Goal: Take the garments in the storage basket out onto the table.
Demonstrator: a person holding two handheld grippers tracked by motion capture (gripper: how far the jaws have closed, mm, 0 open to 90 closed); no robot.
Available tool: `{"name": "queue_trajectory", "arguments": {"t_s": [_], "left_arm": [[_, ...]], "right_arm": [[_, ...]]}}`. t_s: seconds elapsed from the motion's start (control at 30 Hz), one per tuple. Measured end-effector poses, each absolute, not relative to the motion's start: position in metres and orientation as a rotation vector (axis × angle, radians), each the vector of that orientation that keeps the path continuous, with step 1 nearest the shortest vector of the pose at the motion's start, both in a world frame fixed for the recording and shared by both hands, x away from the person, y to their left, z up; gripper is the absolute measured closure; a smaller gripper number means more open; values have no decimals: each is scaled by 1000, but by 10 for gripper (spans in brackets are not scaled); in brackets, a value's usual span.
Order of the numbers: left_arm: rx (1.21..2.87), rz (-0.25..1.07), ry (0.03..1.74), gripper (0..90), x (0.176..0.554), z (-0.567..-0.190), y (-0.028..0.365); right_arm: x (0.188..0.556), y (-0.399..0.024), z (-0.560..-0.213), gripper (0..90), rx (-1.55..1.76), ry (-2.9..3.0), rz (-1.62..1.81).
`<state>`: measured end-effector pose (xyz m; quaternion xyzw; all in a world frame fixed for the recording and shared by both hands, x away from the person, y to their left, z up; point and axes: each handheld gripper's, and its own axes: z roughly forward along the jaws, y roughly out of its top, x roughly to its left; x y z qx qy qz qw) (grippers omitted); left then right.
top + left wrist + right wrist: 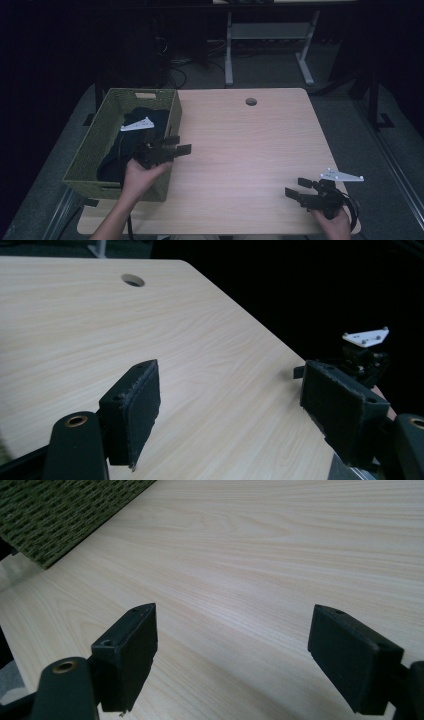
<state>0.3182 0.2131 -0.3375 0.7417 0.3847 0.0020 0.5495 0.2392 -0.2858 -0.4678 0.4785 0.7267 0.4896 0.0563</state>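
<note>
While both hands sit low over the counter, neither gripper carries anything. Left gripper: held at the right wall of the green woven basket, just above its rim, pointing right across the wood; its 2 fingers stand wide apart, nothing between them, only bare light wood beyond them in the left gripper view. Right gripper: near the front right corner of the counter, pointing left toward the basket, well apart from it; fingers also wide, empty, hovering over bare wood in the right gripper view. Basket stands at the left edge of the counter, with dark cloth lying inside; cloth is bunched, its kind cannot be told. Basket's woven corner shows at the top left of the right gripper view. Round cable hole lies near the far edge of the counter. Grey 3-cornered plate visible on top of each gripper.
</note>
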Motion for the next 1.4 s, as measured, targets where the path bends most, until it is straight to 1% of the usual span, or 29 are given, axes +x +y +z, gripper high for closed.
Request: {"name": "queue_trajectory", "arguments": {"t_s": [0.37, 0.43, 0.97, 1.4], "left_arm": [[1710, 10, 977, 242, 337, -333, 247], [1710, 39, 996, 241, 340, -333, 254], [1658, 21, 1121, 241, 378, -347, 302], [1622, 7, 1236, 248, 407, -366, 324]], "right_arm": [[239, -288, -468, 194, 1457, 2202, 1489], [239, -288, -468, 195, 1458, 2199, 1492], [240, -291, -470, 198, 1477, 2185, 1530], [235, -302, -470, 199, 1506, 2149, 1562]]}}
